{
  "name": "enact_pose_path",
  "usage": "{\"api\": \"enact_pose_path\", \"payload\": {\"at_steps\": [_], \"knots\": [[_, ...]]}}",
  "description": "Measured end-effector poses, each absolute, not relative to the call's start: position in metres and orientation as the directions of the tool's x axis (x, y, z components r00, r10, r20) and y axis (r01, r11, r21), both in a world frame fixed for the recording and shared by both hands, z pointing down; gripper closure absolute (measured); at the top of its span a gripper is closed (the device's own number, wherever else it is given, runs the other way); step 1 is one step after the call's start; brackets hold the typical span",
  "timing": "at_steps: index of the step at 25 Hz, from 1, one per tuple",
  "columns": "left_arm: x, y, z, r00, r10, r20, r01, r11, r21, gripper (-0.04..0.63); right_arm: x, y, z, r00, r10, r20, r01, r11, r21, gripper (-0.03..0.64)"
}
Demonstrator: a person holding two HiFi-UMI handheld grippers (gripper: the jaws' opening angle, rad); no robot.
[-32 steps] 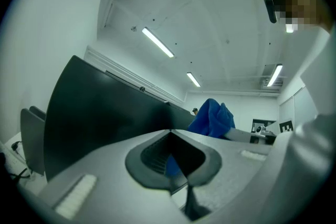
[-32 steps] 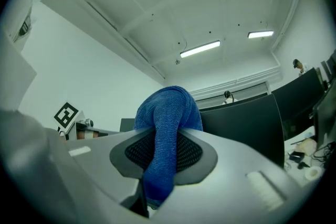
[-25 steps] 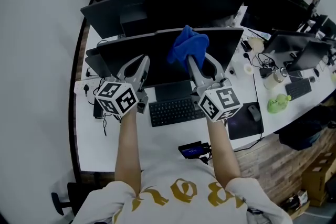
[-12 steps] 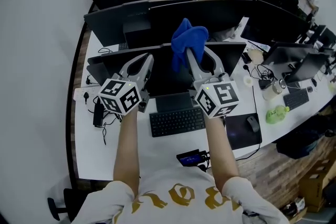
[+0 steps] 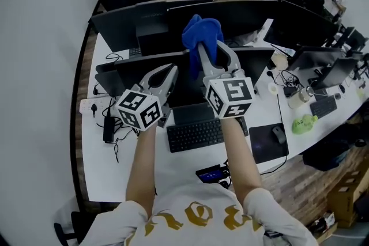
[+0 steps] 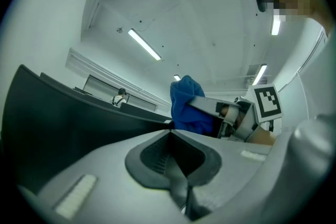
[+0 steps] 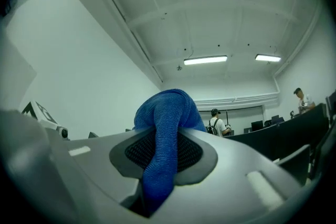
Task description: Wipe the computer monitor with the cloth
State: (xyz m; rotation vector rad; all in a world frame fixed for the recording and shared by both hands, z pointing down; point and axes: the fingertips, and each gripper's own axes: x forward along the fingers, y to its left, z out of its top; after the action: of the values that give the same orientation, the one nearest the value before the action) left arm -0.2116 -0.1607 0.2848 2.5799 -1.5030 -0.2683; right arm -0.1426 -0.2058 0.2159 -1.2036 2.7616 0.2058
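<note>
The blue cloth (image 5: 201,36) is bunched in my right gripper (image 5: 205,52), whose jaws are shut on it. It hangs over the top edge of the dark monitor (image 5: 256,65) in front of me. In the right gripper view the cloth (image 7: 167,113) runs down between the pads and bulges past the tips. My left gripper (image 5: 170,71) sits to the left of it, in front of the screen, shut with nothing in it. The left gripper view shows the monitor's dark back (image 6: 63,123) at left, and the cloth (image 6: 185,102) beyond my shut jaws.
A keyboard (image 5: 194,134) lies below the monitor, with a mouse (image 5: 278,134) on a dark mat to its right and a phone (image 5: 211,173) near the desk's front edge. More monitors (image 5: 132,23) stand behind. A green object (image 5: 304,124) and cables clutter the right side.
My right gripper has lifted the cloth up and a little left, from the screen's upper part to its top edge. The left gripper has shifted slightly right.
</note>
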Motion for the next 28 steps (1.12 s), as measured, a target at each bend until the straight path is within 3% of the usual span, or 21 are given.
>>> {"api": "enact_pose_path", "payload": {"at_steps": [4, 13, 19, 28], "knots": [[-0.214, -0.161, 0.288, 0.503, -0.86, -0.087, -0.831, -0.509, 0.225, 0.595, -0.147, -0.214, 0.218, -0.652, -0.748, -0.127, -0.757, 0.65, 0.06, 0.509], [-0.229, -0.161, 0.289, 0.509, -0.853, -0.117, -0.812, -0.521, 0.264, 0.595, -0.167, -0.227, 0.242, -0.599, -0.795, 0.094, -0.765, 0.603, 0.226, 0.506], [-0.228, -0.157, 0.281, 0.522, -0.835, -0.174, -0.789, -0.55, 0.273, 0.595, -0.166, -0.228, 0.242, -0.606, -0.789, 0.098, -0.763, 0.612, 0.209, 0.506], [-0.214, -0.169, 0.287, 0.478, -0.868, -0.132, -0.826, -0.496, 0.269, 0.595, -0.166, -0.23, 0.241, -0.605, -0.79, 0.1, -0.747, 0.607, 0.271, 0.508]]}}
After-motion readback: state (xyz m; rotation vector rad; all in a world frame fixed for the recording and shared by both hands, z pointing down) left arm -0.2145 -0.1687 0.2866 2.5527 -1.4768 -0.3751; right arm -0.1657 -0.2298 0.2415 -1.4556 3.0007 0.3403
